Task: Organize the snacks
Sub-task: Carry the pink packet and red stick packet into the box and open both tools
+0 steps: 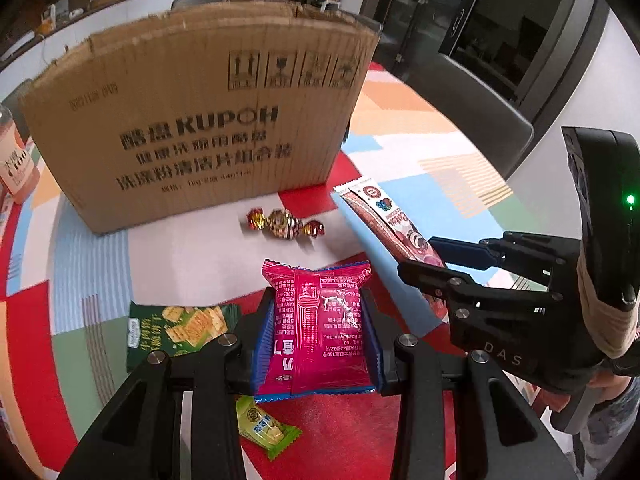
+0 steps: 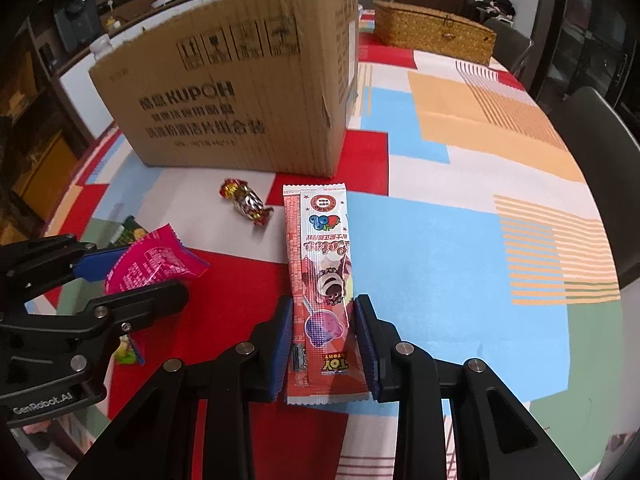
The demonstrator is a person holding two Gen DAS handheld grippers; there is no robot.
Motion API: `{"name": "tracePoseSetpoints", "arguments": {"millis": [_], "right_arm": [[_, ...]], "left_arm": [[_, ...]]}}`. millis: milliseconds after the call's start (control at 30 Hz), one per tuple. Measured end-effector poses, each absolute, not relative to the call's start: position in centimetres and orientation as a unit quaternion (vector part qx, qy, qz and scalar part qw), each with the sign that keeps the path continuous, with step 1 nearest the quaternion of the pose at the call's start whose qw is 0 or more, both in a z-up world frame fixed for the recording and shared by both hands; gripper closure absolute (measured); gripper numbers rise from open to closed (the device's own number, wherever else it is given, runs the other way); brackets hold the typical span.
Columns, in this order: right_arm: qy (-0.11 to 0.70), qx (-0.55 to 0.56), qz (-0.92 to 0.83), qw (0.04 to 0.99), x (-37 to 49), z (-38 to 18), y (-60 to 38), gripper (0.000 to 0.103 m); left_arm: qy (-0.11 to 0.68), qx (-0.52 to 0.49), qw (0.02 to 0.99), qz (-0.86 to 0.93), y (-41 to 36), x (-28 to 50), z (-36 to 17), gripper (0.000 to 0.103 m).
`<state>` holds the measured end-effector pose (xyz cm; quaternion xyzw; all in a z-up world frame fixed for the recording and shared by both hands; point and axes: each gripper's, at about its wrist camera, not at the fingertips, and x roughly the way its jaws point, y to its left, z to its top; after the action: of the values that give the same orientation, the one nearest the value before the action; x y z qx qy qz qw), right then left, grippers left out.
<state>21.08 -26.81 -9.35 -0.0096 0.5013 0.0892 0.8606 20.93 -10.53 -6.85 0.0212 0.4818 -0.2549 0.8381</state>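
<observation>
Left gripper [image 1: 318,334] has jaws clamped on the pink snack packet [image 1: 318,320]; right gripper [image 2: 323,344] has jaws pinching the long lollipop sachet [image 2: 320,280] by its near end. Both snacks are held clear of the counter [image 2: 460,240], likely bound for the cardboard box [image 2: 240,96] ahead of both jaws. Foil candy [image 1: 284,222], cracker pack [image 1: 180,330] and green candy [image 1: 268,430] wait below.

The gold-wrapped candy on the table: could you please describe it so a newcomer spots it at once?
Find the big cardboard box on the colourful tablecloth. Just before its printed face lies the candy, alone on a white patch. Unlike the flat packets nearby, it is small, shiny gold-red, with twisted ends.
</observation>
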Motion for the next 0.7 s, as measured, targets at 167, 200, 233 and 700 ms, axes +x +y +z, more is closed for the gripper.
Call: {"name": "tracePoseSetpoints", "arguments": {"millis": [167,200,233,700], "right_arm": [[0.481,-0.001,0.090,0.872,20.7,-7.5,-26.6,0.071],[0.475,-0.001,0.090,0.875,20.7,-7.1,-26.5,0.071],[0.469,-0.001,0.091,0.878,20.6,-6.6,-26.3,0.071],[0.387,0.006,0.108,0.916,20.6,-0.6,-24.6,0.071]], "left_arm": [[0.456,0.019,0.853,-0.253,-9.9,20.7,-4.9,0.065],[0.451,0.018,0.856,-0.252,-9.8,20.7,-4.5,0.065],[0.446,0.017,0.859,-0.251,-9.6,20.7,-4.1,0.065],[0.359,0.019,0.901,-0.243,-7.7,20.6,2.4,0.065]]}}
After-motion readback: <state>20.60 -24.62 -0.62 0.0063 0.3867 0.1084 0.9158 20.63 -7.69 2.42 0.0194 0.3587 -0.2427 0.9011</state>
